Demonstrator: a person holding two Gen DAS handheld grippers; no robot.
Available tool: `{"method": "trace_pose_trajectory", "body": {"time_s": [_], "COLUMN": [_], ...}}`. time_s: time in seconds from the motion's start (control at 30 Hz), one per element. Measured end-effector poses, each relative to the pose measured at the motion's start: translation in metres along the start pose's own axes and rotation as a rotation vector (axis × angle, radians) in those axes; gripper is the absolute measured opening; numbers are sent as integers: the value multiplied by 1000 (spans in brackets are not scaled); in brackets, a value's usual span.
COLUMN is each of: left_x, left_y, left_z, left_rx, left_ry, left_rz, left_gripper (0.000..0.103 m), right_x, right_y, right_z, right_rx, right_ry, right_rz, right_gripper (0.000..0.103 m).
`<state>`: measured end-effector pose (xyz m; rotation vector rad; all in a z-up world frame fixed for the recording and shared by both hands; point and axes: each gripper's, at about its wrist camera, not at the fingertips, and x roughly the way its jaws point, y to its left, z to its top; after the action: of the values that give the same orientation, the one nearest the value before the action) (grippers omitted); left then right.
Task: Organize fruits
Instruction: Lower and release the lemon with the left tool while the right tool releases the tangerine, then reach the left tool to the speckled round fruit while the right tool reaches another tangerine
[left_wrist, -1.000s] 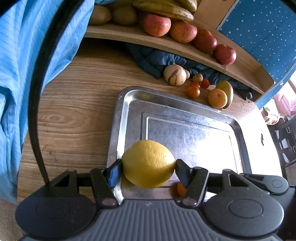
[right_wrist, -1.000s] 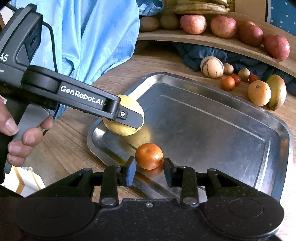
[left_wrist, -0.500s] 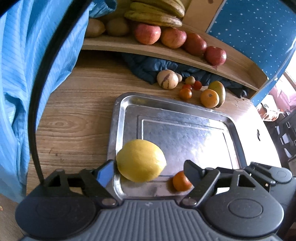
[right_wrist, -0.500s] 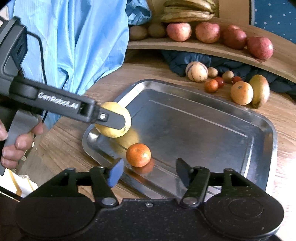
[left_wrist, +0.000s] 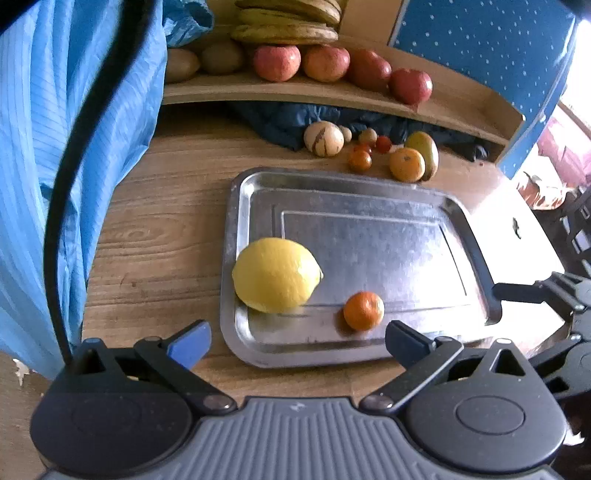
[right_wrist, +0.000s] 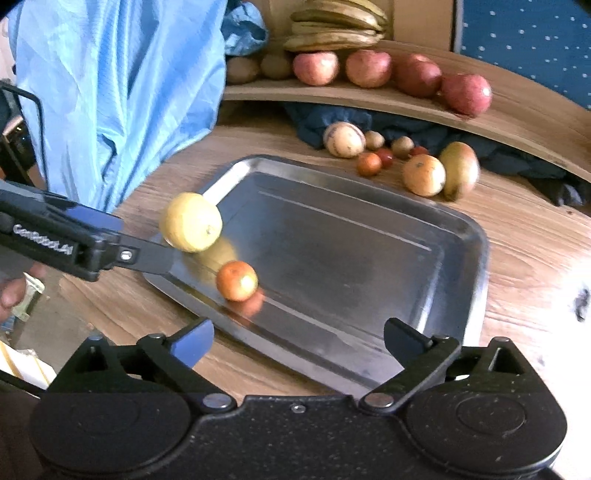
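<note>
Both tools spread wide, empty; lemon, tangerine on tray; right view blurred.

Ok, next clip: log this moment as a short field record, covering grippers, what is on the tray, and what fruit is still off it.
left gripper: open, empty, at the tray's near edge
right gripper: open, empty
tray: metal, on the wooden table
on tray: lemon at the near left, small orange beside it, apart
off tray: fruit cluster behind the tray's far edge
shelf: apples, bananas
</note>
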<state>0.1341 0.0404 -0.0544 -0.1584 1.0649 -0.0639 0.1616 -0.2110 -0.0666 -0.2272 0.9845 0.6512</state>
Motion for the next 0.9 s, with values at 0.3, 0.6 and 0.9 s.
{"method": "trace_pose_trajectory", "body": {"time_s": [0.3, 0.6, 0.9], "left_x": [-4, 6, 18], "left_y": [-8, -10, -7], "left_z": [3, 29, 66], "left_rx": [30, 51, 69], "left_ry": [16, 0, -24], "left_rz": [51, 44, 34], "left_gripper": [103, 103, 103], "right_x": [-8, -7, 7], "right_y": [-12, -25, -35], "right_z": [-9, 1, 25], "right_rx": [35, 63, 90], "right_ry": [15, 3, -17], "right_rz": [-58, -96, -112], "right_gripper": [102, 102, 102]}}
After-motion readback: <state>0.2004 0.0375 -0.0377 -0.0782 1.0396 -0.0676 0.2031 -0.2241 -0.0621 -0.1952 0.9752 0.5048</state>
